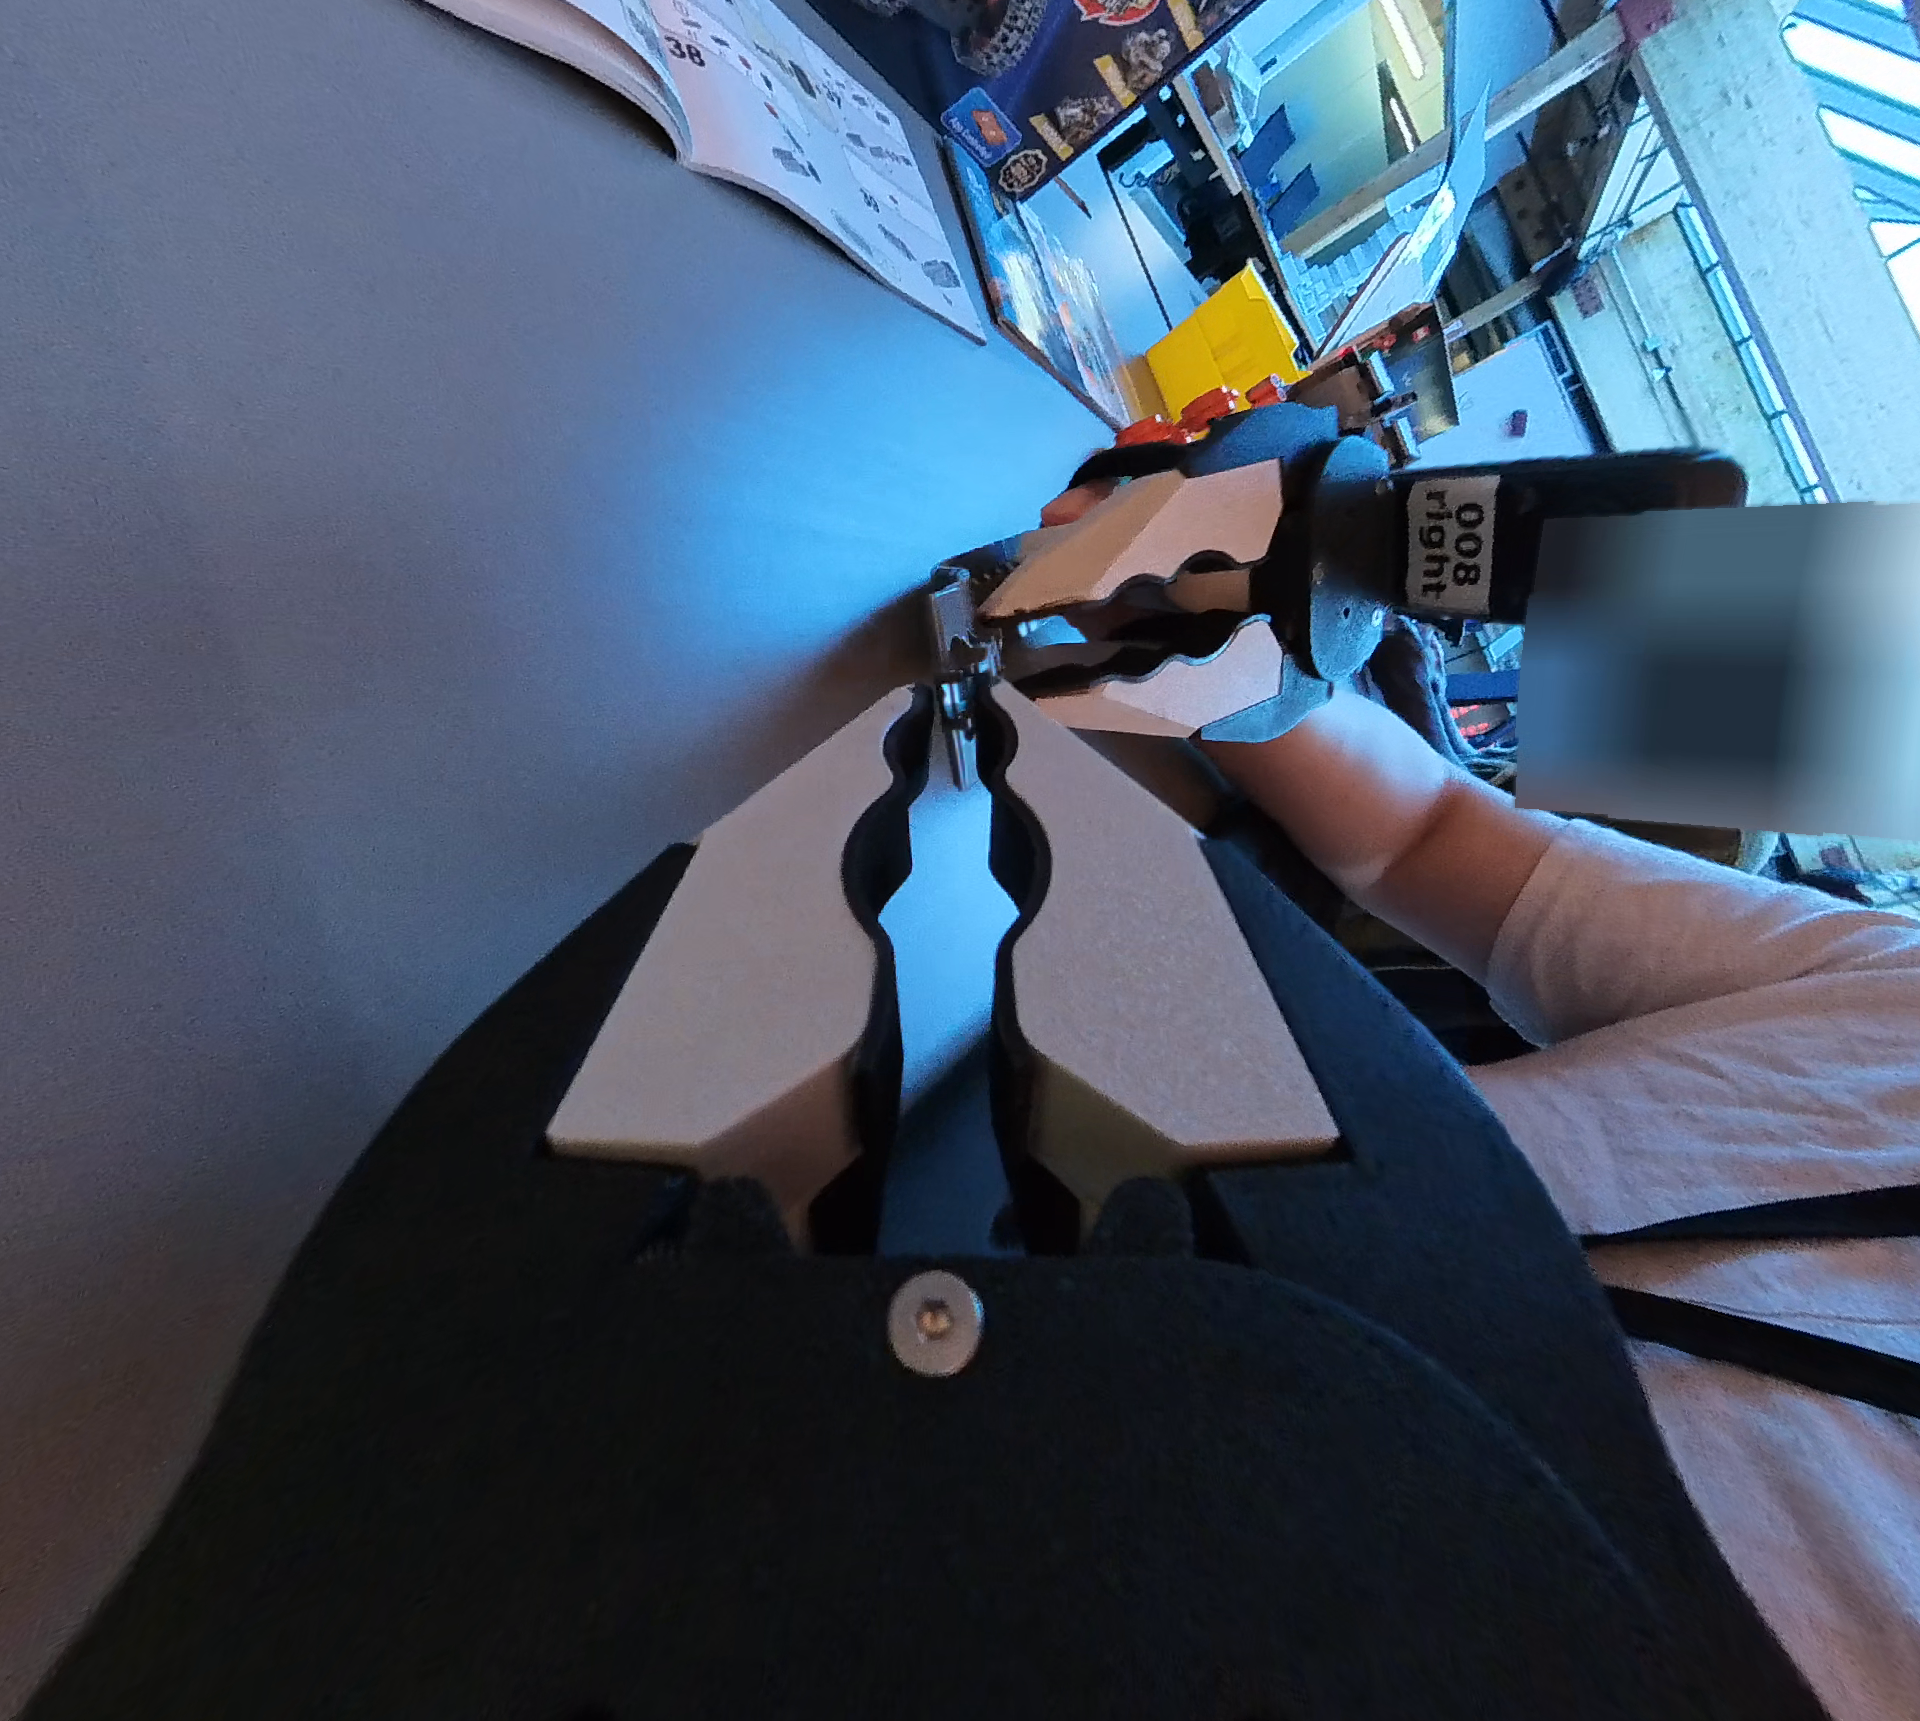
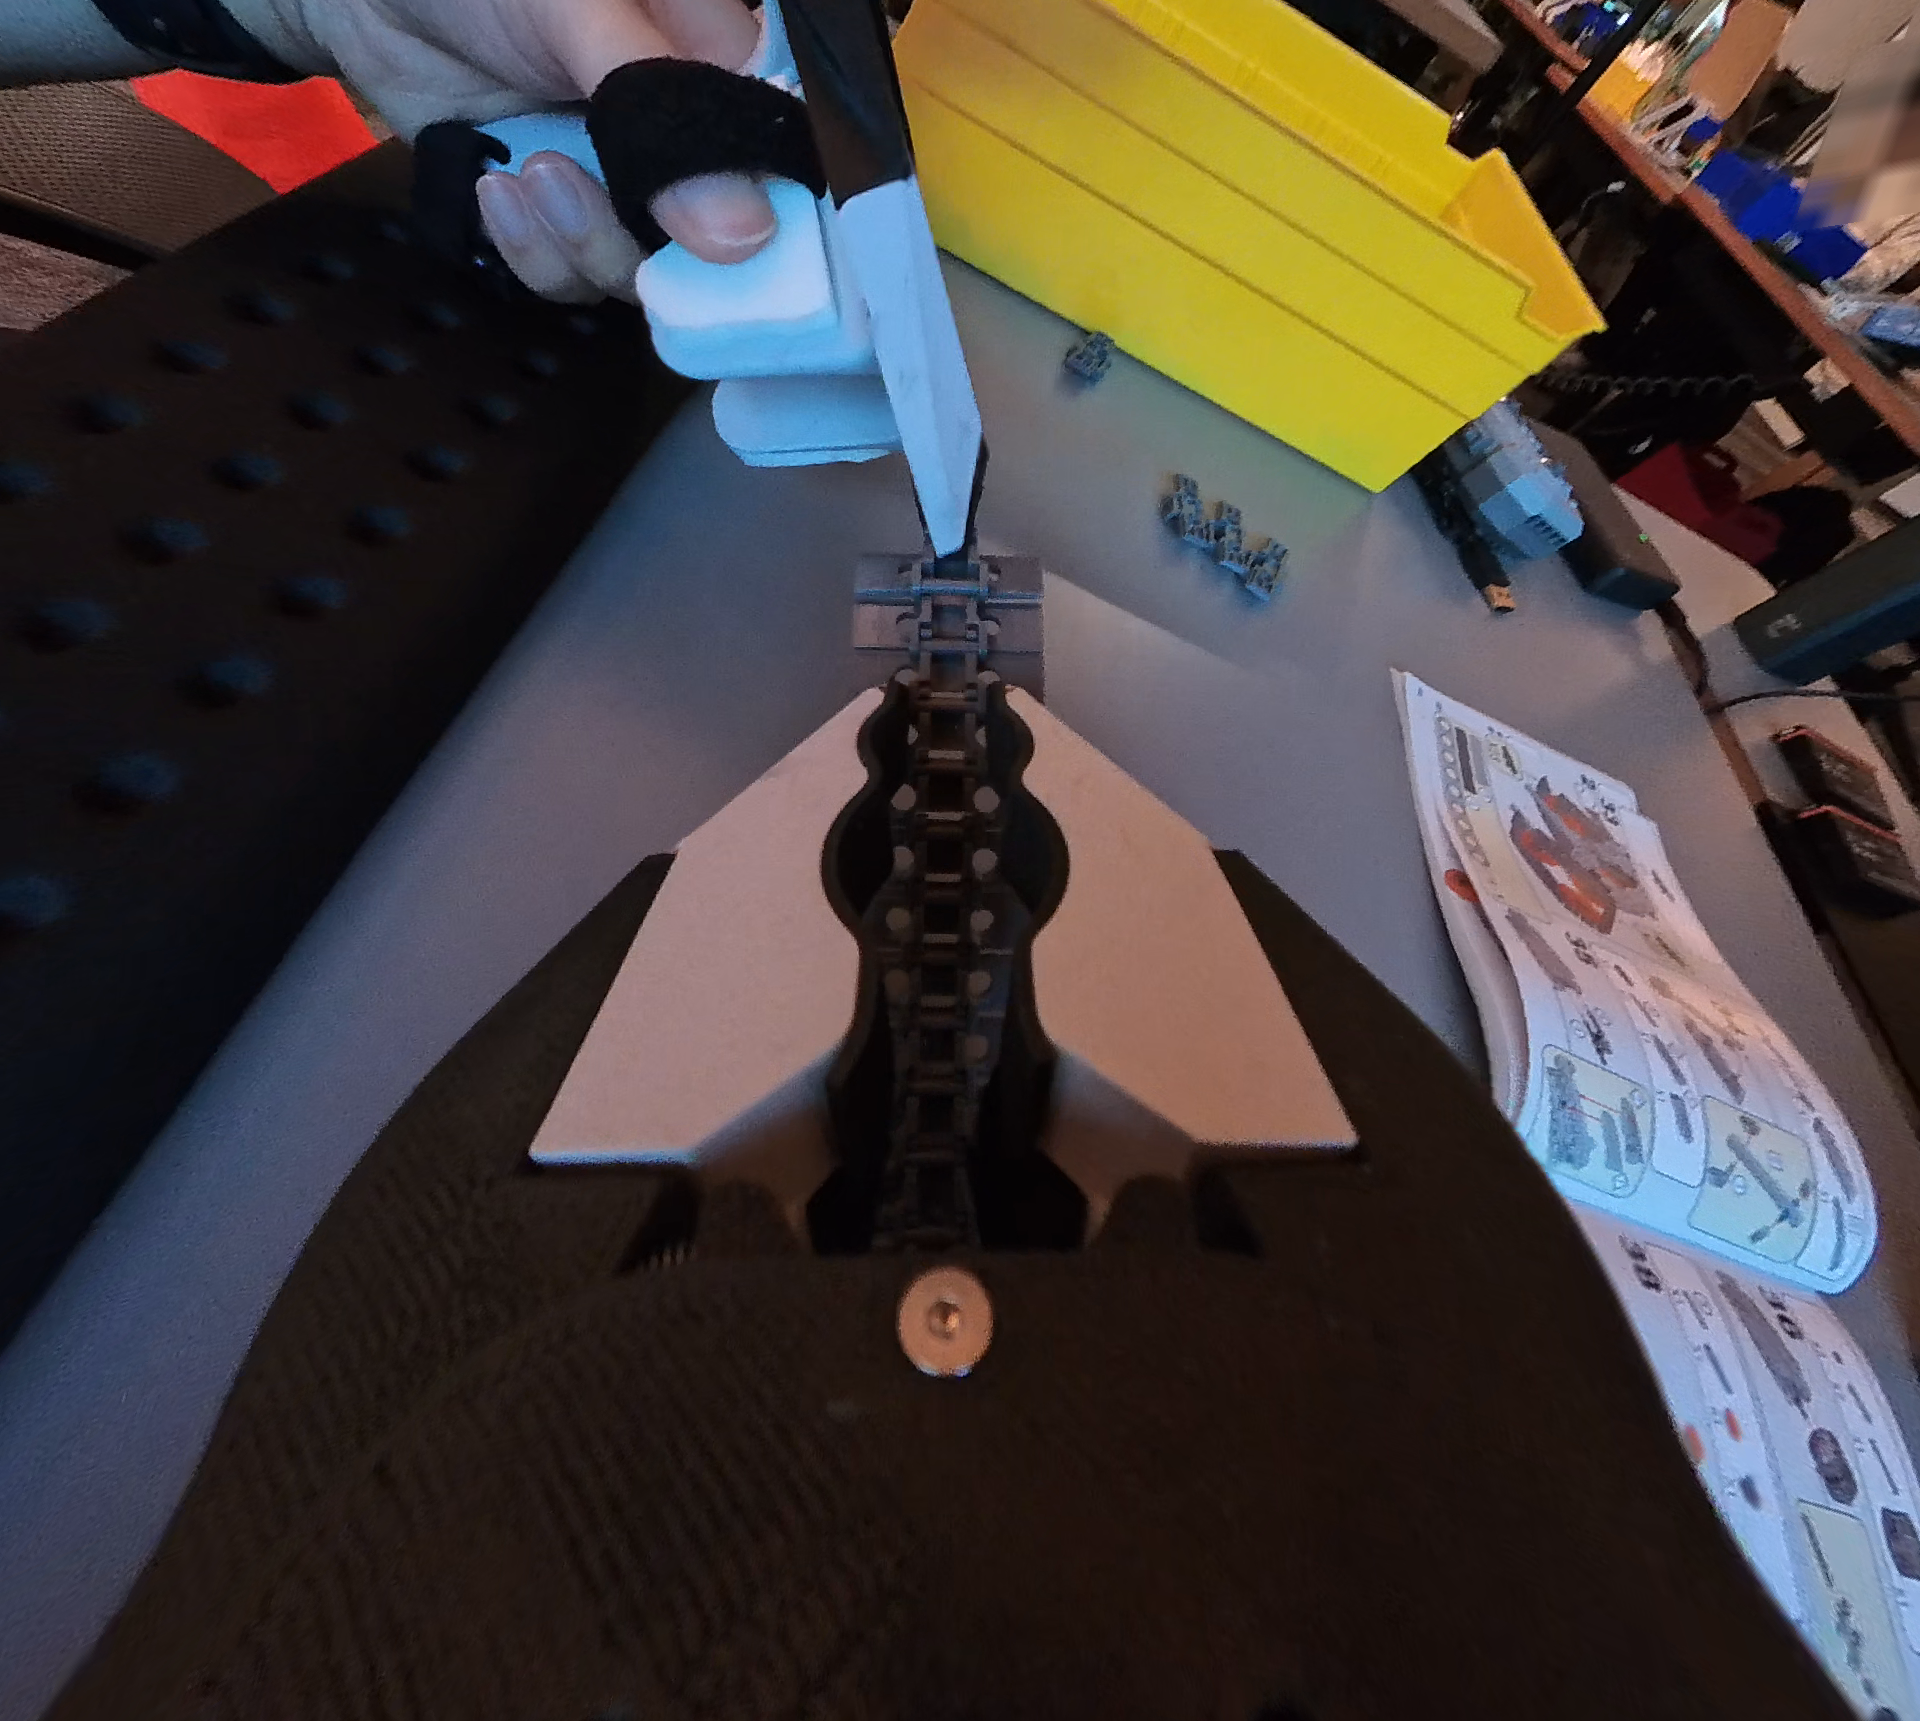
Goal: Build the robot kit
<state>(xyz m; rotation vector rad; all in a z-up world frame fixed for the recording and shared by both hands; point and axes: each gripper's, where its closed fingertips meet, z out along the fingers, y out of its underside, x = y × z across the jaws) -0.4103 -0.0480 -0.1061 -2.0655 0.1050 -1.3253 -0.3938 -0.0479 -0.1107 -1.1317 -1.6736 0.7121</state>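
Both tools, left tool (image 2: 951, 544) and right tool (image 2: 945, 695), pinch one grey track chain (image 2: 943, 840).

Cool bluish daylight is falling across the smooth grey table (image 1: 312, 528) in the left wrist view, pooling brightest near its far edge, while tall windows at the upper right are blowing out to white. The right wrist view is looking dimmer and warmer; the bright yellow plastic bin (image 2: 1226, 217) is standing out. Wide-angle distortion is bending both pictures' edges, and the open white instruction booklet (image 2: 1662, 1100) is blurring.
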